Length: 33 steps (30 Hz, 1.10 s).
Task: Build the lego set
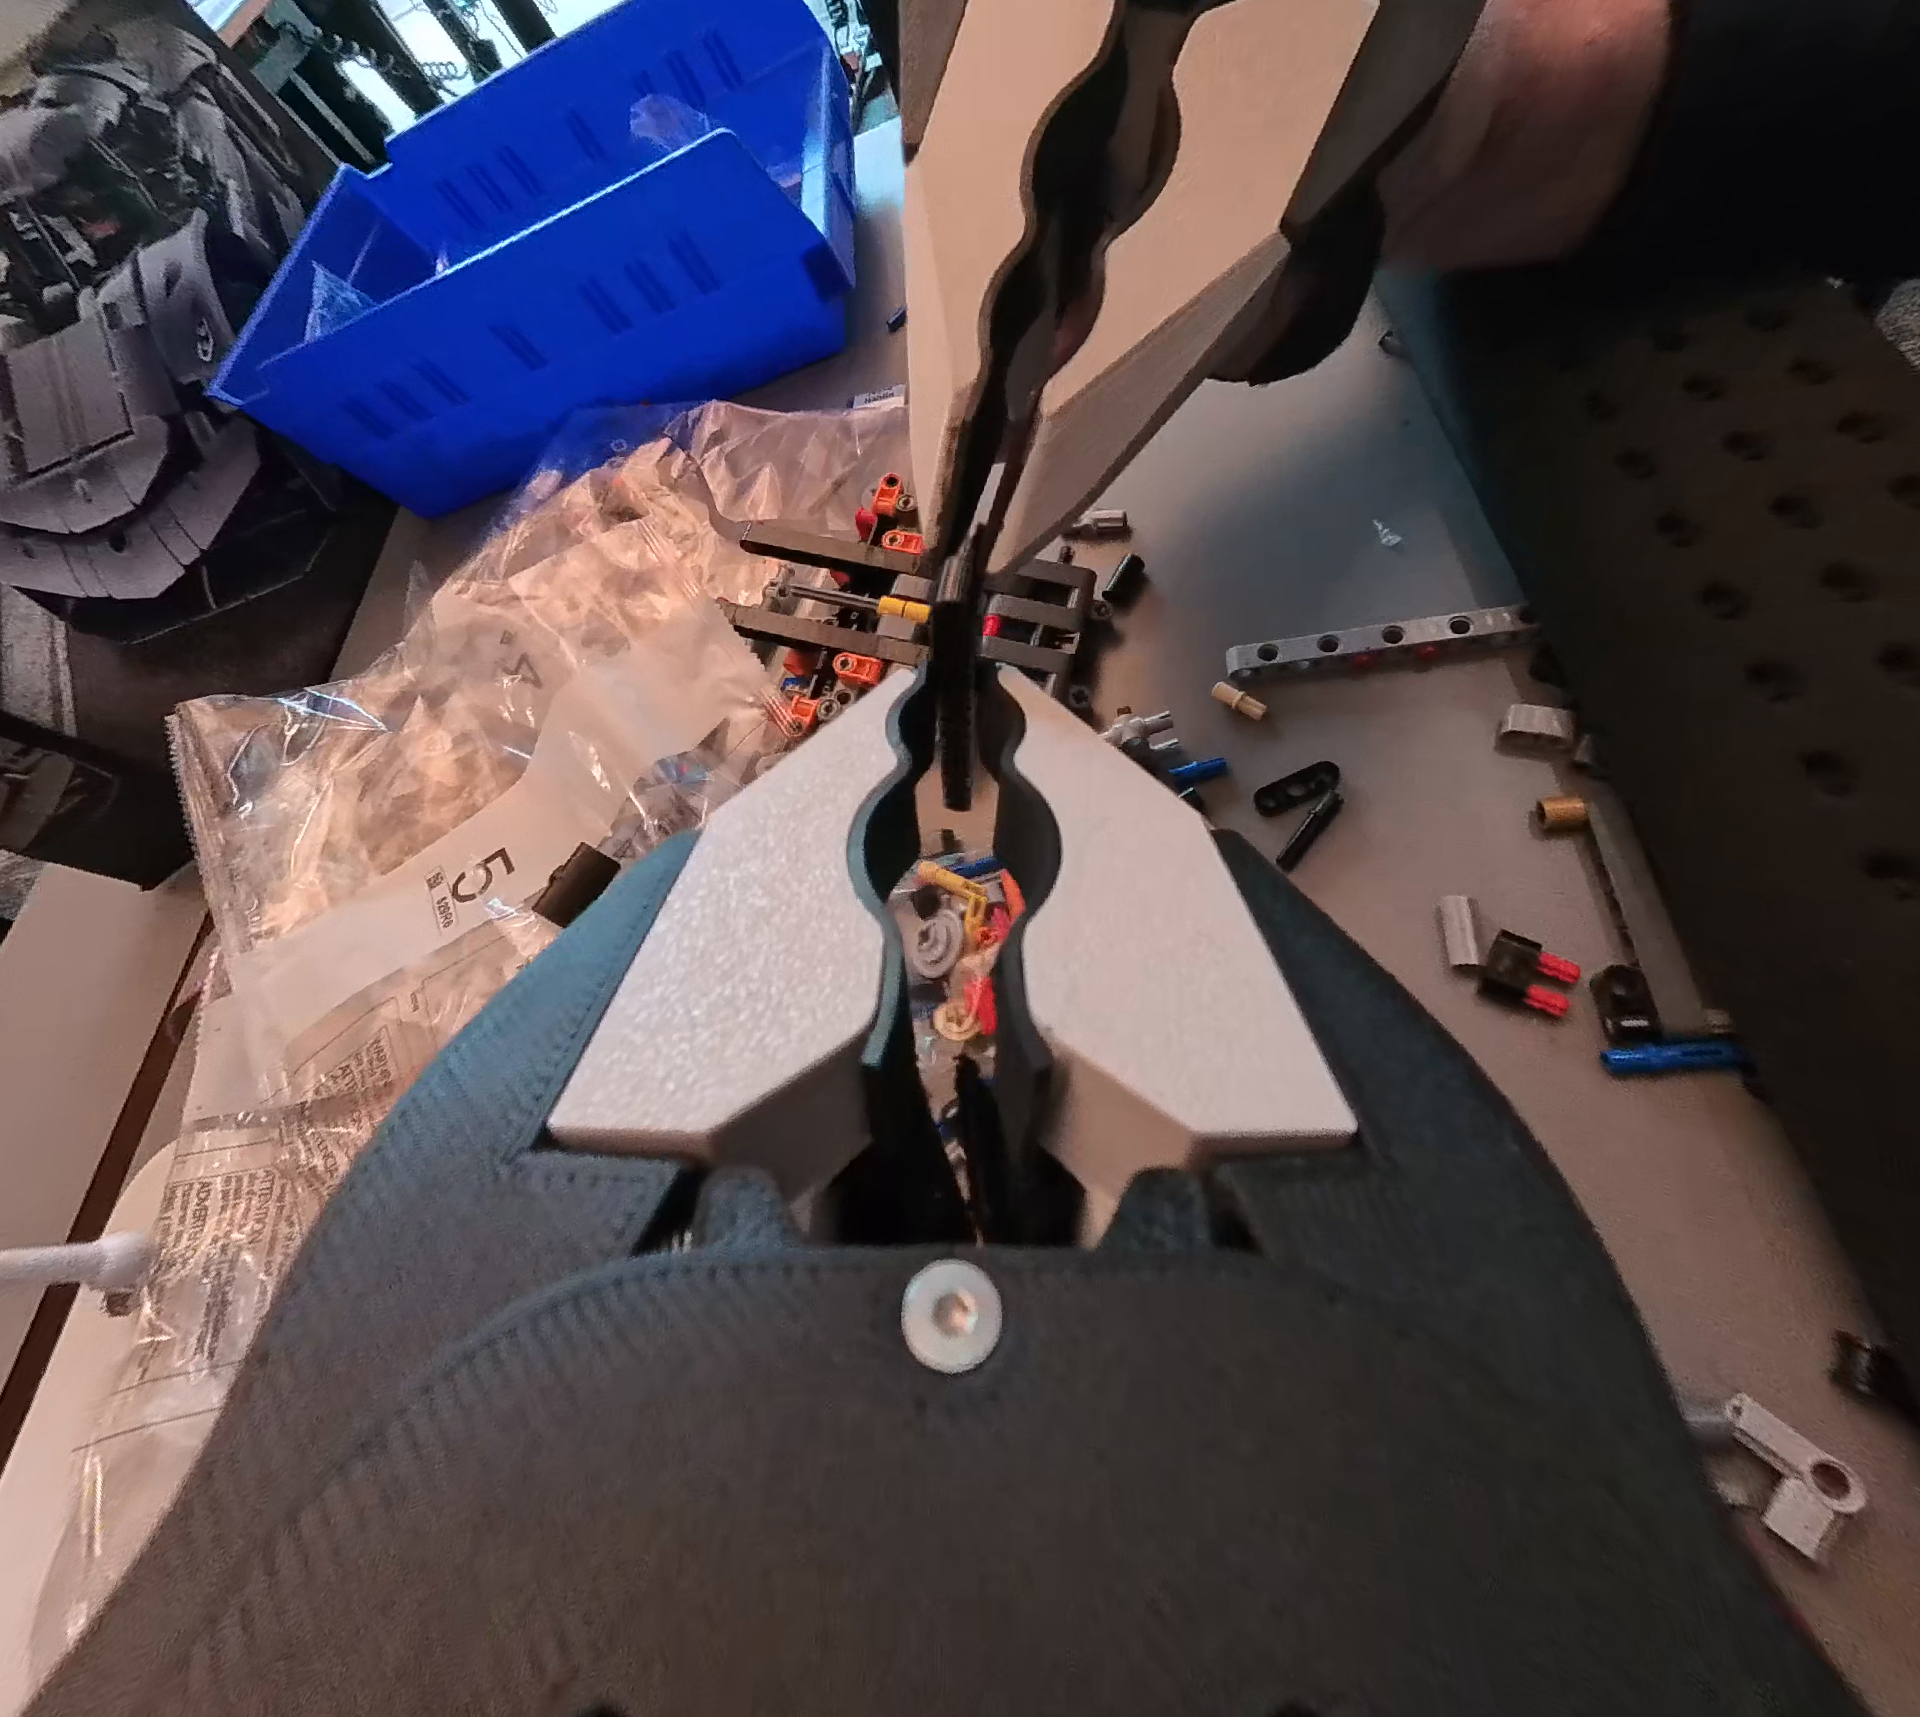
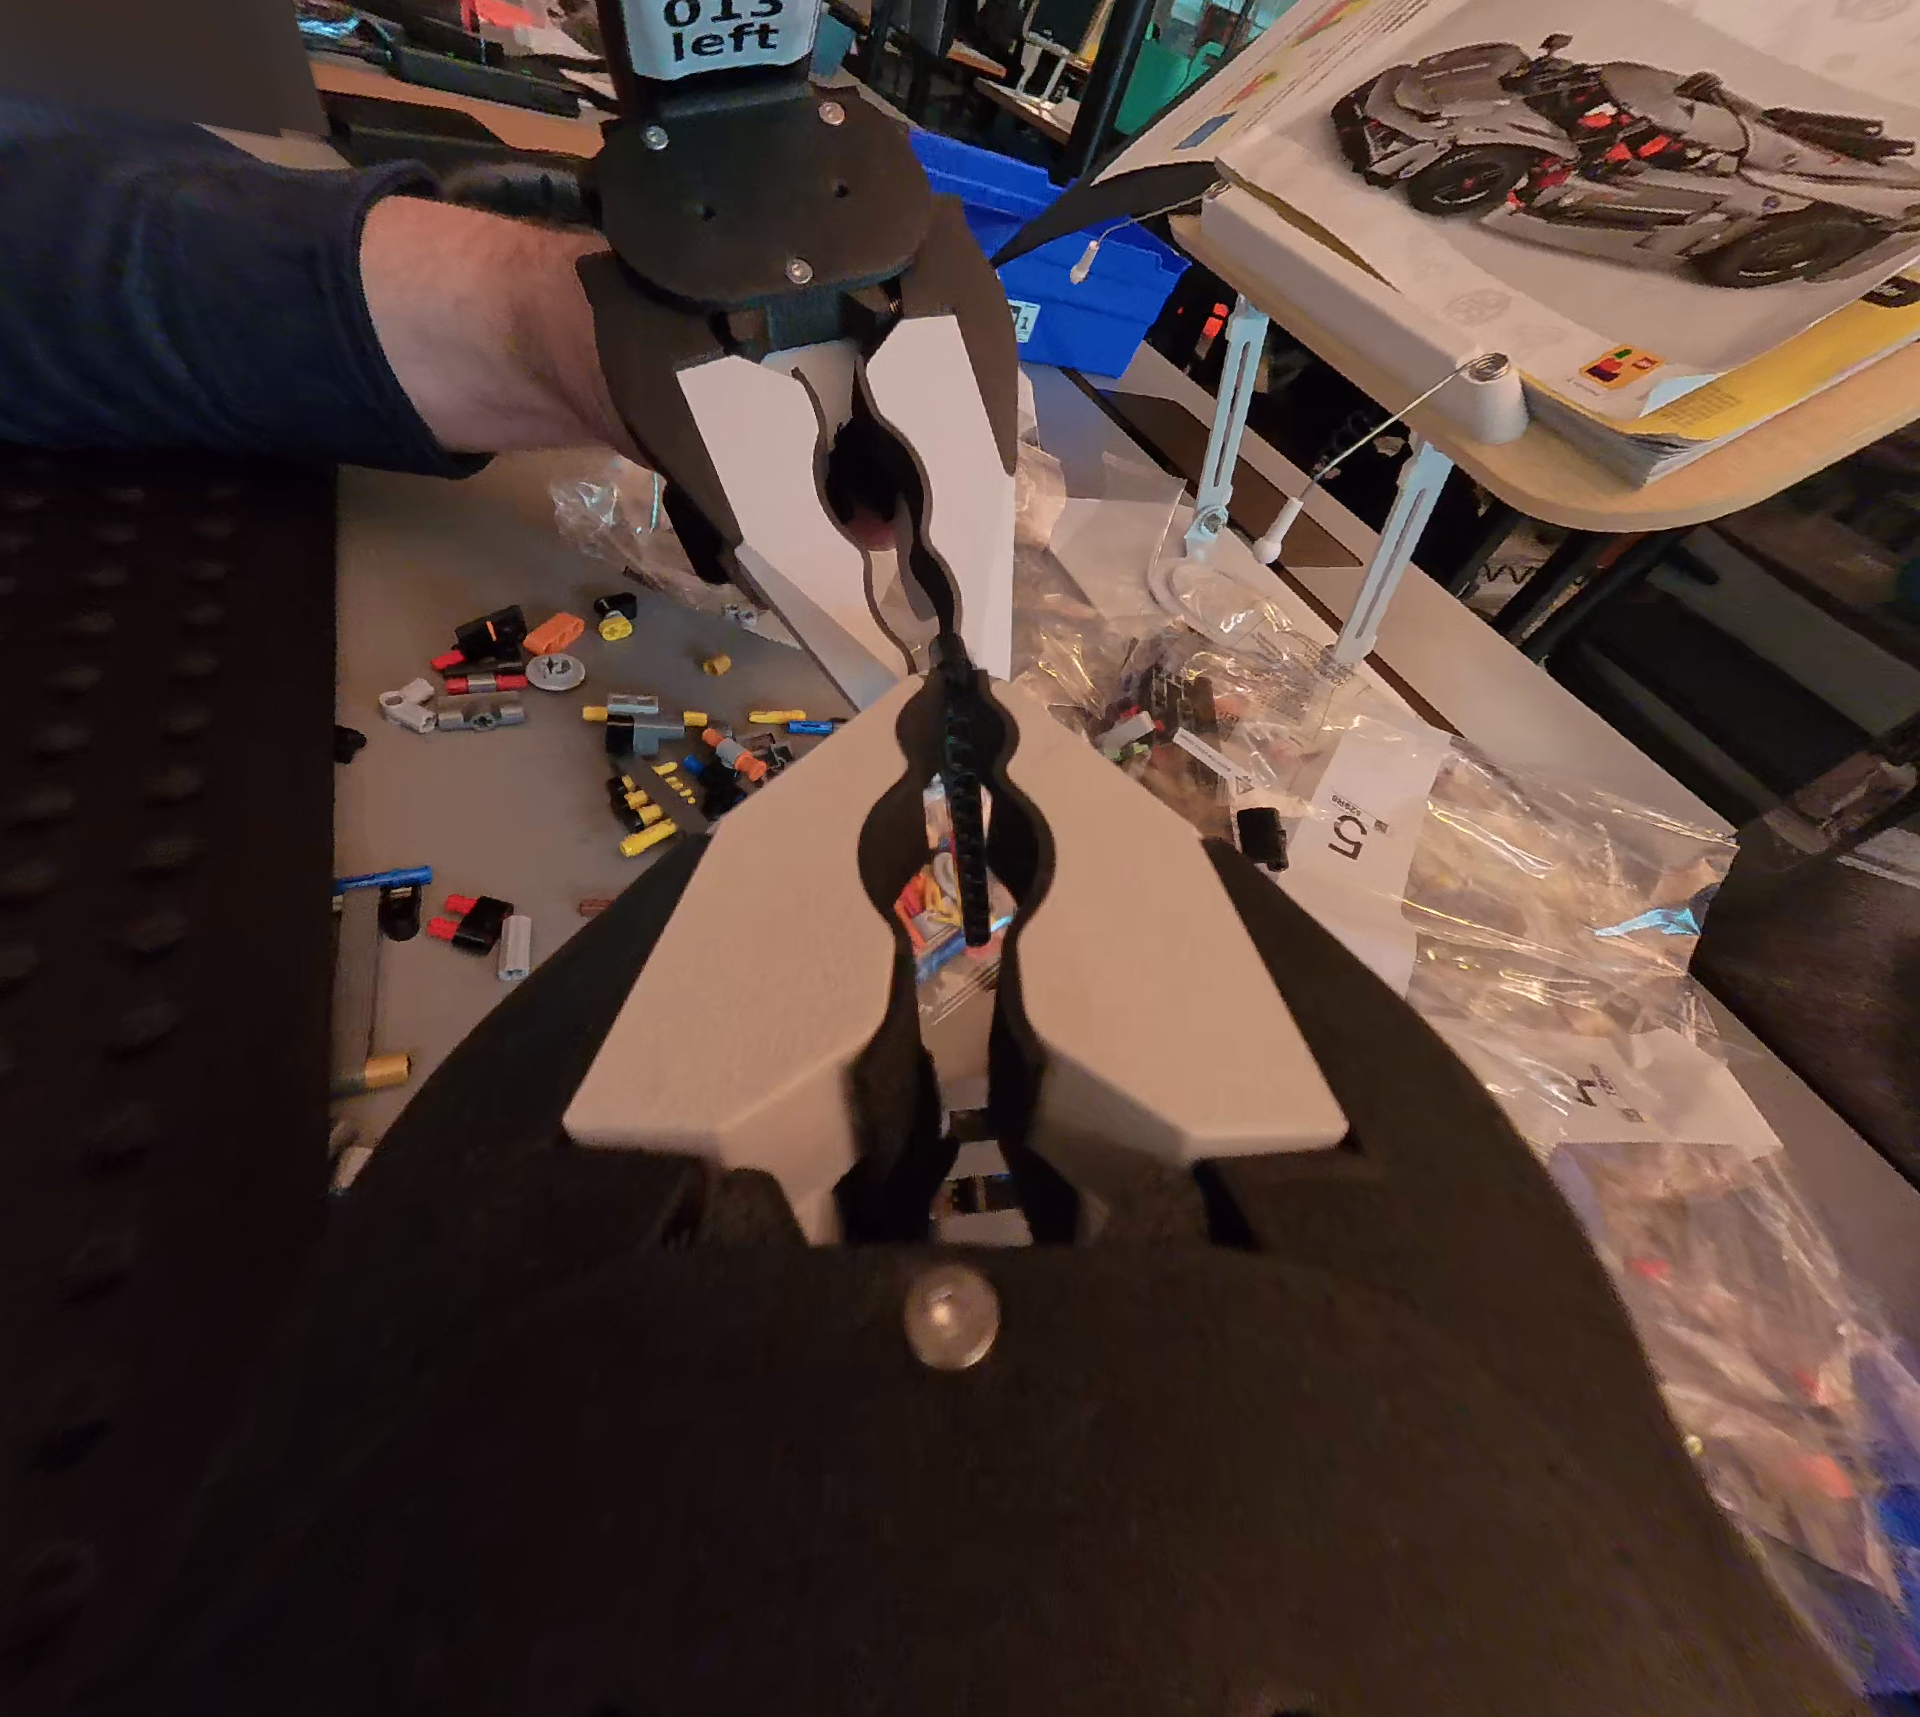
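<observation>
A black ribbed rod (image 1: pixel 956 732) is held in the air between both grippers, end to end. My left gripper (image 1: pixel 956 691) is shut on its near end in the left wrist view. My right gripper (image 1: pixel 961 540) comes in from above and is shut on its far end. In the right wrist view the rod (image 2: pixel 966 836) runs back between my right gripper's (image 2: pixel 956 701) shut fingers, and the left gripper (image 2: pixel 951 649) meets it tip to tip. A partly built assembly of black beams (image 1: pixel 831 618) with orange and red pins lies on the table behind the rod.
Two blue bins (image 1: pixel 540 296) stand at the back left. Clear bags of parts (image 1: pixel 468 732) cover the left side. Loose pieces (image 1: pixel 1507 971) and a long grey beam (image 1: pixel 1371 639) lie at the right by a black perforated mat (image 1: pixel 1714 628). An instruction booklet (image 2: pixel 1558 109) rests on a stand. My two grippers' fingertips are within a few centimetres of each other.
</observation>
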{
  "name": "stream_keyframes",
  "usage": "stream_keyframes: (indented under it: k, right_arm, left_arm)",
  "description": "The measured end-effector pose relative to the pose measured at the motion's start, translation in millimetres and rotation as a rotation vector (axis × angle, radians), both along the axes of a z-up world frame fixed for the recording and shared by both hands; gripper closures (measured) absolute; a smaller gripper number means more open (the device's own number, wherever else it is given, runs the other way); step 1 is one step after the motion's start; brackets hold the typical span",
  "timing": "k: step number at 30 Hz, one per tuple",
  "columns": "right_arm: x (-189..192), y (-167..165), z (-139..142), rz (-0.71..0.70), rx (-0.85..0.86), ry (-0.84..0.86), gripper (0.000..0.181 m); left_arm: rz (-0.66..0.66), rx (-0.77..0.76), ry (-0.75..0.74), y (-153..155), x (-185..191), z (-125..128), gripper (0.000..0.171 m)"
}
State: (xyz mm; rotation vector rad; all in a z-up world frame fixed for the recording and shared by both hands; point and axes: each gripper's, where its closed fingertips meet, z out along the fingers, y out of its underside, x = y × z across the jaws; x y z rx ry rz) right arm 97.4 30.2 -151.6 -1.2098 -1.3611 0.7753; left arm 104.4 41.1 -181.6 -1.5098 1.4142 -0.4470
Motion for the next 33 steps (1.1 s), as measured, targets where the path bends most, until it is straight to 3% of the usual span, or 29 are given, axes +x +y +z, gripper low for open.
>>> stream_keyframes:
  k: [16, 26, 33]
  right_arm:
    - [-4.4, -0.5, -17.7, -0.001, 0.026, -0.094, 0.181]
    - [6.9, 7.5, 4.1, -0.030, -0.006, 0.026, 0.181]
    - [3.4, 5.4, -2.8, -0.022, 0.006, -0.011, 0.181]
  left_arm:
    - [0.001, 0.030, 0.092, 2.4, 0.5, -18.4, 0.166]
    - [0.012, -0.007, -0.096, 5.9, -8.6, 11.8, 0.171]
    - [-0.014, -0.004, -0.032, 2.4, -5.7, -0.1, 0.171]
